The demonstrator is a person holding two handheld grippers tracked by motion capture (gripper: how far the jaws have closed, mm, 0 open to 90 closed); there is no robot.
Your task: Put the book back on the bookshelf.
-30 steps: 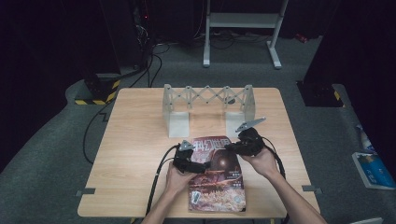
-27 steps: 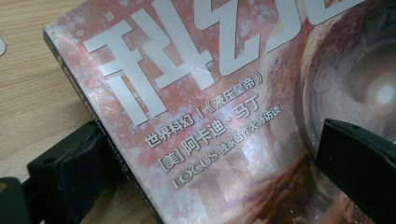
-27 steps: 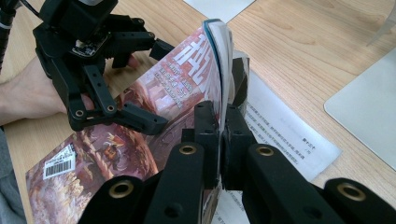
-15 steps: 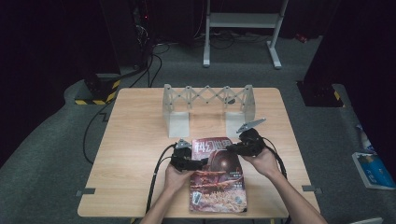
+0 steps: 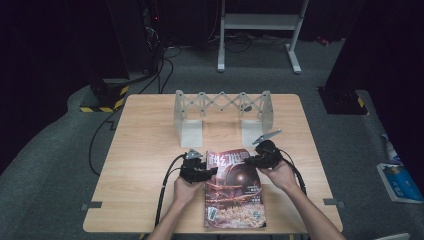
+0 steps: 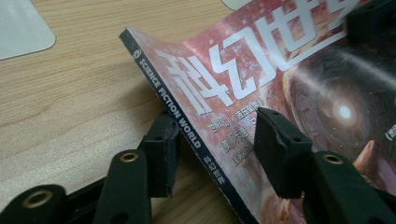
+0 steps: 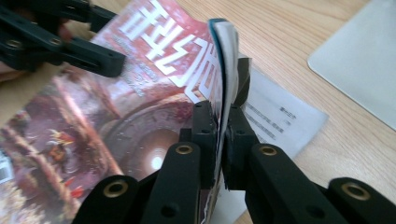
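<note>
Lying flat near the front edge of the pale wood-grain worktop (image 5: 150, 150), a glossy science-fiction magazine (image 5: 235, 190) shows a red-brown cover with white Chinese title characters and a dark spine printed "SCIENCE FICTION WORLD". Right tool (image 7: 219, 126): black jaws pinched shut on the cover's free edge, lifting and curling it; a white printed page (image 7: 280, 121) shows underneath. Left tool (image 6: 215, 140): jaws have just been closing and now straddle the spine edge, one pad on the wood side, the other over the cover; whether they press yet cannot be told. In the high view, the left tool (image 5: 196, 171) sits at the magazine's left edge, the right tool (image 5: 261, 158) at its upper right corner. Behind: a grey expanding lattice rack (image 5: 223, 116), angular, on two flat matte base plates, nothing in it.
</note>
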